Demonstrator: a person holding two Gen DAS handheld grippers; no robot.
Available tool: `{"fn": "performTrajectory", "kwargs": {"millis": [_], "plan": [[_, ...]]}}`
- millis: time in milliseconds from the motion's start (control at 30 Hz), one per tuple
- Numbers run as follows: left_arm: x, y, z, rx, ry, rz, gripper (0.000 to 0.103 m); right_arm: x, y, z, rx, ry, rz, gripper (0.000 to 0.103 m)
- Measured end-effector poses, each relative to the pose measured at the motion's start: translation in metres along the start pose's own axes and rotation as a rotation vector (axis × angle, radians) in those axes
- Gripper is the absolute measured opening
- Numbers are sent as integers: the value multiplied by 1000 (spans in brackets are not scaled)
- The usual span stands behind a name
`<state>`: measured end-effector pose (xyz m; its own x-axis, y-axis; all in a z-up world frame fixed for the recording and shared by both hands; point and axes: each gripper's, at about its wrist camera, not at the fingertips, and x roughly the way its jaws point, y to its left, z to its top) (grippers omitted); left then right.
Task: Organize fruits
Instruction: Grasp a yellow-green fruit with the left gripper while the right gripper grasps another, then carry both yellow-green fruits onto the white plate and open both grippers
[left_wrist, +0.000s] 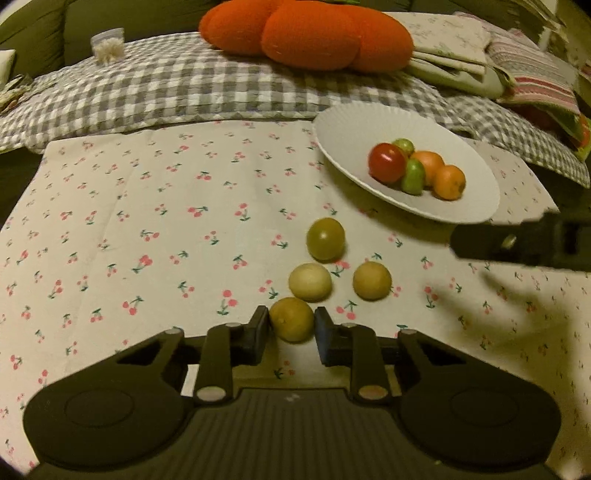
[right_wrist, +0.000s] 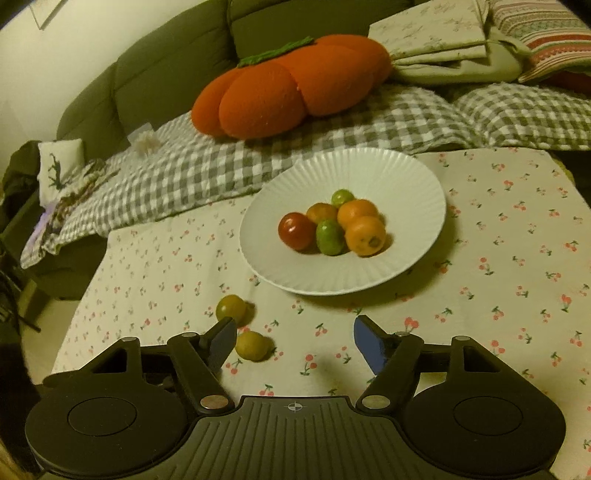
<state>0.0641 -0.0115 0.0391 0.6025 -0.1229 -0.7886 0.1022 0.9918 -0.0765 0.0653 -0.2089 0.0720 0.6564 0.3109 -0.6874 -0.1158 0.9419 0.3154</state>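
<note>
1. Fruits: one round, matte yellow-green fruit (left_wrist: 291, 319) sits between the pads of the left tongs (left_wrist: 291, 325). The left pad (left_wrist: 258, 326) touches it; whether the right pad presses on it or stands just beside it cannot be told, so a firm clamp is not confirmed.
2. Just beyond the left tongs lie three more round fruits on the cloth: a pale matte one (left_wrist: 309, 282), a tan matte one (left_wrist: 371, 280), and a glossy olive-green one (left_wrist: 325, 239) farthest out.
3. The right tongs (right_wrist: 294, 341) stand wide apart with nothing between the blue pads. A yellow fruit (right_wrist: 252, 345) lies just beside the left pad; a darker green fruit (right_wrist: 231, 308) is partly cut off behind that pad.
4. Ahead of the right tongs, a white plate (right_wrist: 406, 177) with a ribbed rim holds a cluster of fruit: one glossy red (right_wrist: 295, 230), two green, three orange. The rear green one is mostly hidden.
5. The tablecloth (left_wrist: 147, 221) is cream fabric with a small cherry print, creased.
6. Farther out: a grey-and-white checked quilted blanket (right_wrist: 184, 173), a segmented orange plush cushion (right_wrist: 288, 88), and folded linens cut off at the frame edge.
7. A dark, blurred part of the right tongs enters the left view at its right edge.
</note>
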Motion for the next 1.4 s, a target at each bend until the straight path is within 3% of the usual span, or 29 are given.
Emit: {"fn": "performTrajectory", "kwargs": {"millis": [533,867,1400], "plan": [[-11,14,8,-60,-18,84,25,52,26,-17,-111,53,3,68],[-13,11,9,-50,-30,83,25,60,39,-25,-156,32,50,26],[-18,9,10,-45,-57,77,25,51,41,-20,-138,14,33,26]]}}
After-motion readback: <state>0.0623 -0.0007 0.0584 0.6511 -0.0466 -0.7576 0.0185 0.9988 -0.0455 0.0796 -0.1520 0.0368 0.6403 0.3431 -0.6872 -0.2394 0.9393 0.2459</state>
